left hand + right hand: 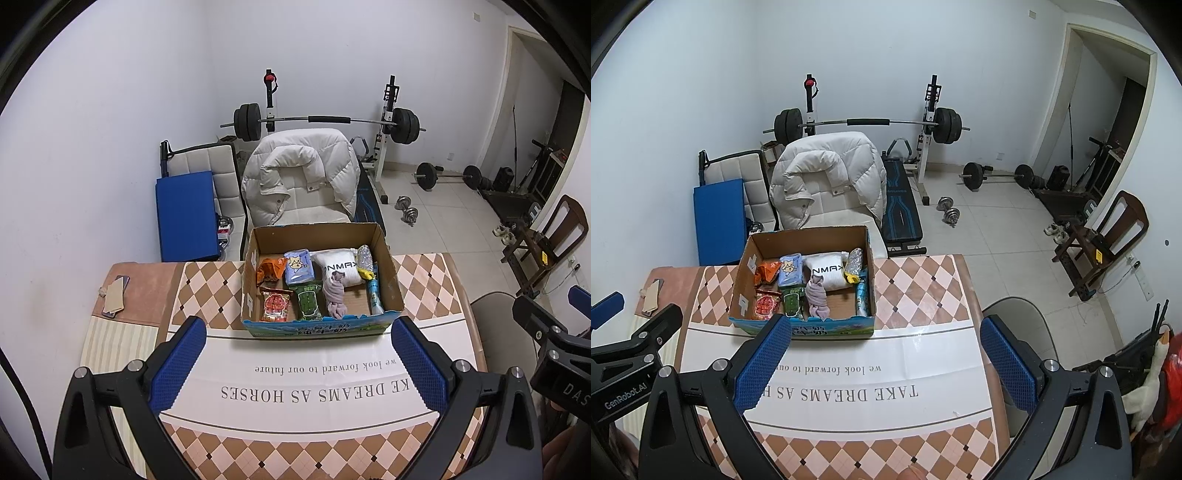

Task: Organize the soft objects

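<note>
Brown matt corrugated cardboard box (389, 280) holds glossy plastic snack packets (274, 304) and a soft mauve cloth bundle (334, 295); checked tablecloth (207, 288) looks smooth

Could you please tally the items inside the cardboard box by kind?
Snack packets: 3
Tissue pack: 1
Cloth items: 2
Silver crinkly item: 1
Yellow item: 1
Blue tube: 1
Total in cardboard box: 9

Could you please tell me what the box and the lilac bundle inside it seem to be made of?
The box looks like corrugated cardboard: matte brown inner walls, printed glossy front. The lilac bundle appears to be soft knit or fleece fabric, probably rolled socks: matte, wrinkled and slumped.
</note>
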`<state>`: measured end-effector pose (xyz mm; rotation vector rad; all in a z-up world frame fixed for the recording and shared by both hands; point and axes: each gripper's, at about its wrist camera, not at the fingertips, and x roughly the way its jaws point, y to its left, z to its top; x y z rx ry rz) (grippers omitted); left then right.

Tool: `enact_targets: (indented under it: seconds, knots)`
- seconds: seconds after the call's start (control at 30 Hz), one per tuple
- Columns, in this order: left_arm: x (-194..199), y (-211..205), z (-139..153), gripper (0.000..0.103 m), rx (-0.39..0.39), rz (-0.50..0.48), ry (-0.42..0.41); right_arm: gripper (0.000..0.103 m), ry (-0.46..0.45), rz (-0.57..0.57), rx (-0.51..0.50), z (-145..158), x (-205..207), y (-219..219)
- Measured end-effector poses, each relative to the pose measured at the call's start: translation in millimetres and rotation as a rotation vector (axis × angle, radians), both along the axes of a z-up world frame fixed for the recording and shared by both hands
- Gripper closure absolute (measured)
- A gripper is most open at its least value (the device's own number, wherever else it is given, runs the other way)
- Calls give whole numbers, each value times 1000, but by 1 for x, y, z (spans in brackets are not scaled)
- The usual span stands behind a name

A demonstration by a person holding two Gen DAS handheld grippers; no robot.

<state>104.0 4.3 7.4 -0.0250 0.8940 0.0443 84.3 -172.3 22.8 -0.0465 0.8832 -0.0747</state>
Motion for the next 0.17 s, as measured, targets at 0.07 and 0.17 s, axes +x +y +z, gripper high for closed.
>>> enact_targets:
  seconds: [0.07, 0.17]
  knots:
    - [-1, -3, 3, 0, 3, 0, -6, 0, -1, -1, 2, 0, -1, 0]
    - [-2, -5, 7, 0, -6, -4, -15, 0, -5, -1, -1, 1, -1, 0]
